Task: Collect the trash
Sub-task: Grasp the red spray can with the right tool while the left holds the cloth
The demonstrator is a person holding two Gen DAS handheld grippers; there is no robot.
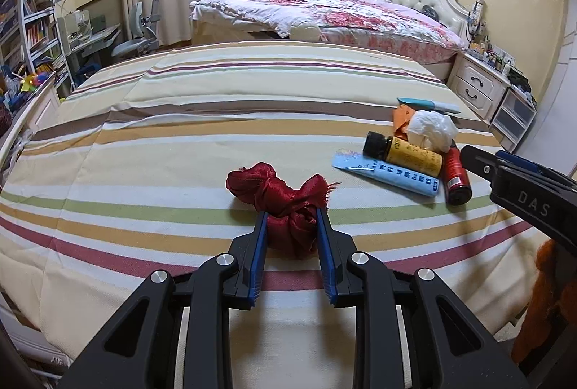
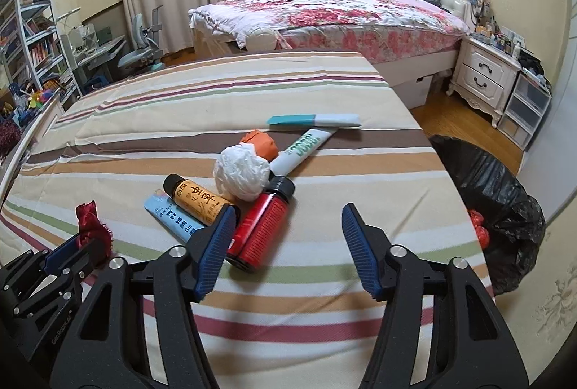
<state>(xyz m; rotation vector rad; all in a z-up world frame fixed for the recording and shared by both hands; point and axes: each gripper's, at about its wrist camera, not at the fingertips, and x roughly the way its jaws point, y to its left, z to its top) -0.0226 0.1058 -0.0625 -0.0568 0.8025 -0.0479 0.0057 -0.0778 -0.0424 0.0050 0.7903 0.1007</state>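
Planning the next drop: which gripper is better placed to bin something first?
Left. The left gripper is already clamped on the red ribbon wad, though the black trash bag sits on the right side. The right gripper is open and empty beside the red bottle.

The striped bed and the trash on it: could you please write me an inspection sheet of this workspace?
Surface: striped bedsheet, lightly creased.
Job's things: red ribbon bundle; a pile of yellow bottle, red bottle, blue tube, white wad, orange scrap, green-lettered tube and teal-ended tube; black trash bag beside the bed, red scraps inside.
Clutter: nothing seen beyond the trash.
Grippers: left tongs shut on the red ribbon bundle; right tongs open, the left finger beside the red bottle, nothing gripped.
Cables: nothing seen.
Surroundings: floral bed, nightstand, bookshelf, desk chair.
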